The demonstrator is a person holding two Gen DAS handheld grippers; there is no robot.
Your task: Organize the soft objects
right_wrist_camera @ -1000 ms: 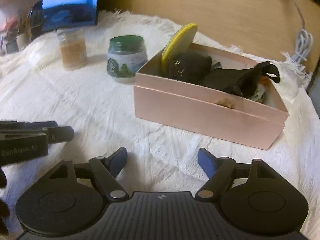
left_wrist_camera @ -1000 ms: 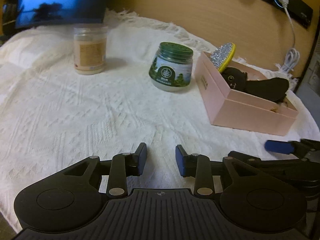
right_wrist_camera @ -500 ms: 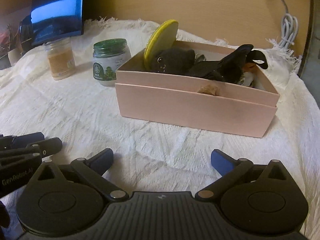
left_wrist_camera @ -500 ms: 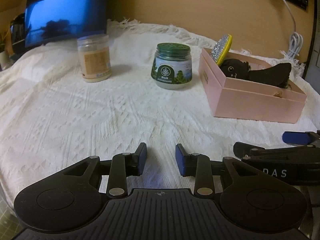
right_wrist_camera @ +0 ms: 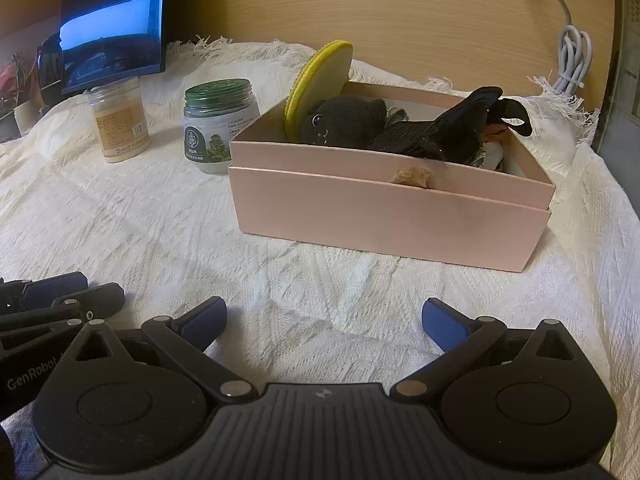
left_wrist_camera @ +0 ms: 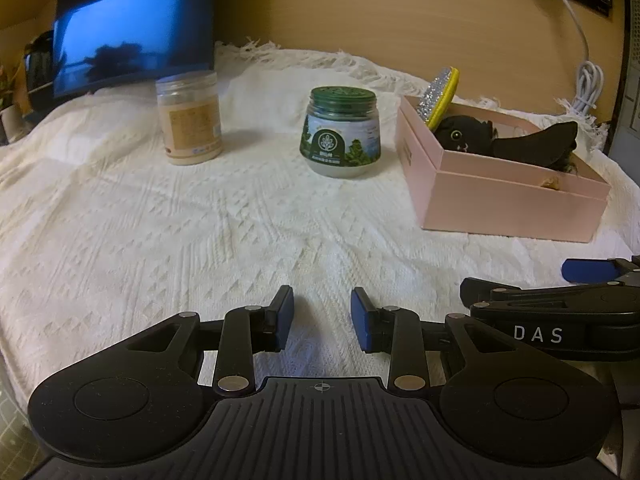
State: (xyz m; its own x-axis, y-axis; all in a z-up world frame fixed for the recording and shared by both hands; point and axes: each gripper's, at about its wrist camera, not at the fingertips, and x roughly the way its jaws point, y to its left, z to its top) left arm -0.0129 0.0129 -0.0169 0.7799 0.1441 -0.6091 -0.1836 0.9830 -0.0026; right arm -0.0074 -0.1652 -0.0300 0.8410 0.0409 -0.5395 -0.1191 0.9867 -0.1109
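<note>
Pink cardboard box [right_wrist_camera: 384, 216] on the cloth-covered desk [right_wrist_camera: 160, 216] contains the soft items: black plush toy [right_wrist_camera: 344, 120], dark glove [right_wrist_camera: 444, 132], yellow sponge [right_wrist_camera: 316, 80]. Left gripper [left_wrist_camera: 322, 316] and right gripper [right_wrist_camera: 324, 320] hover nearby, jaws spread, holding nothing; sorting appears complete.
</note>
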